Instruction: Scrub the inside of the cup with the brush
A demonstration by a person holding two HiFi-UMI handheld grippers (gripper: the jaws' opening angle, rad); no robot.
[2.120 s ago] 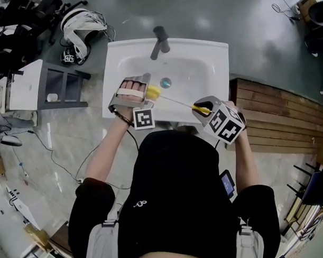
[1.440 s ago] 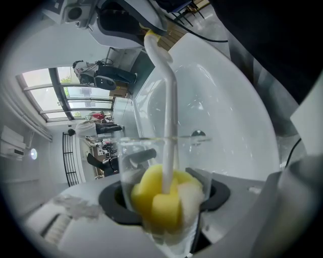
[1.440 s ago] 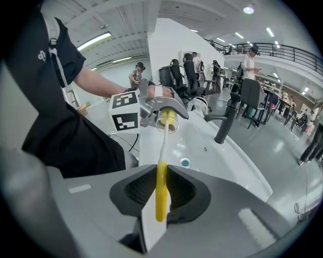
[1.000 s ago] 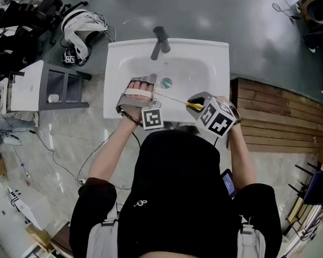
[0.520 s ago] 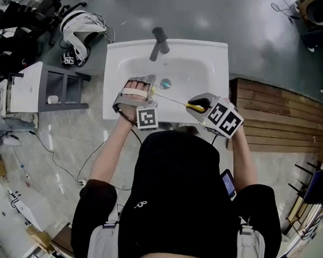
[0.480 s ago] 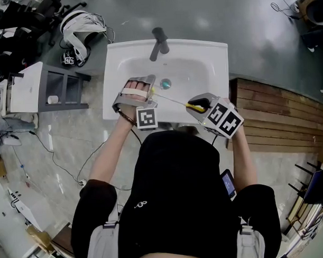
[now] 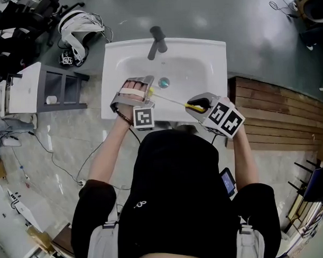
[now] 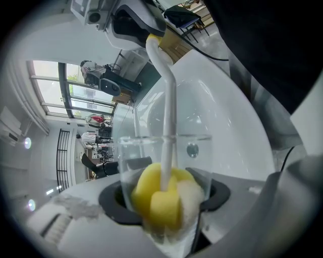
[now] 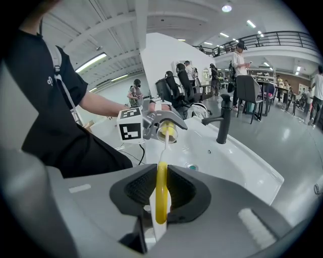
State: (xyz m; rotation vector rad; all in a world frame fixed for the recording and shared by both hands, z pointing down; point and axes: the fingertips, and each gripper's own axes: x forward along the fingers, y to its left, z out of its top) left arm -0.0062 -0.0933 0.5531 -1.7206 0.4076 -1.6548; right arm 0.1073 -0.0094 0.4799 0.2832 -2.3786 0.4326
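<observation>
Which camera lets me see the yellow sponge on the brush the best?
The left gripper view: the yellow sponge sits big and close inside the clear cup. The right gripper view shows it small, in the cup's mouth. The head view shows only a yellow speck.

Clear cup (image 8: 197, 156): tipped on its side, over left of sink (image 7: 212, 66), mouth facing right. Brush (image 8: 169, 116): yellow sponge head deep inside cup, foamy; thin white handle extending right and near.
</observation>
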